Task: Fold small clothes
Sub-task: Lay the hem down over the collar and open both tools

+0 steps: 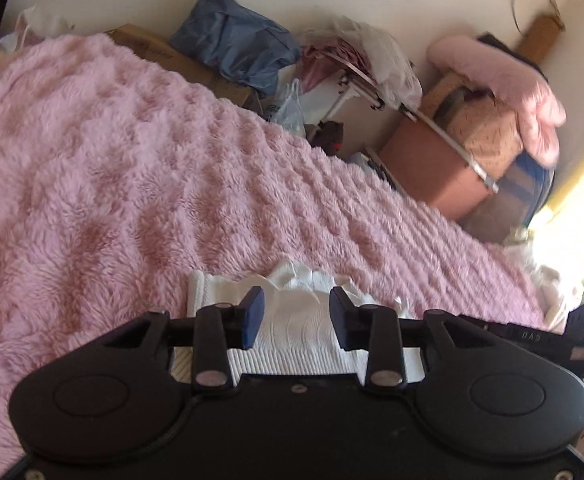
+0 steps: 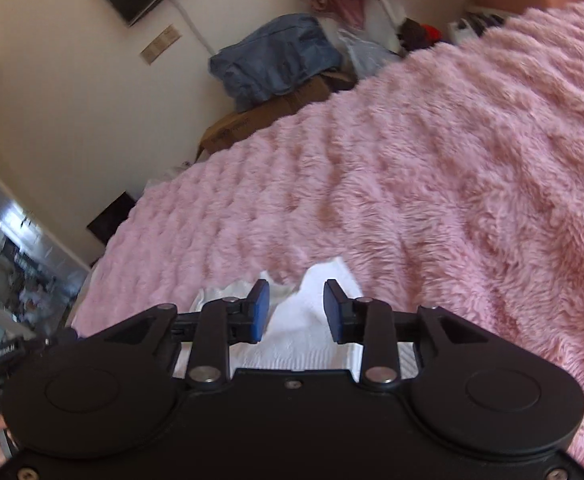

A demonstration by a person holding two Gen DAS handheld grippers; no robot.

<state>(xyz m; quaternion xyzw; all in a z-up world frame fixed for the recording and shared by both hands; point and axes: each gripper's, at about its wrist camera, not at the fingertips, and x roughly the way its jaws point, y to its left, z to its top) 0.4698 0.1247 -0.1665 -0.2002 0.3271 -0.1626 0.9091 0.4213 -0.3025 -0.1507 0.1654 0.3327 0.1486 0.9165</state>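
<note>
Left wrist view: left tool [image 1: 296,317] stands apart, nothing clamped; the white garment [image 1: 292,336] lies on the pink blanket [image 1: 132,184] directly under and ahead of it, long axis across the jaws. Right tool [image 2: 296,311] likewise apart over the same garment [image 2: 303,340]. Both hands equally near. Cardboard box [image 1: 439,168] beyond the bed; contents unclear.
</note>
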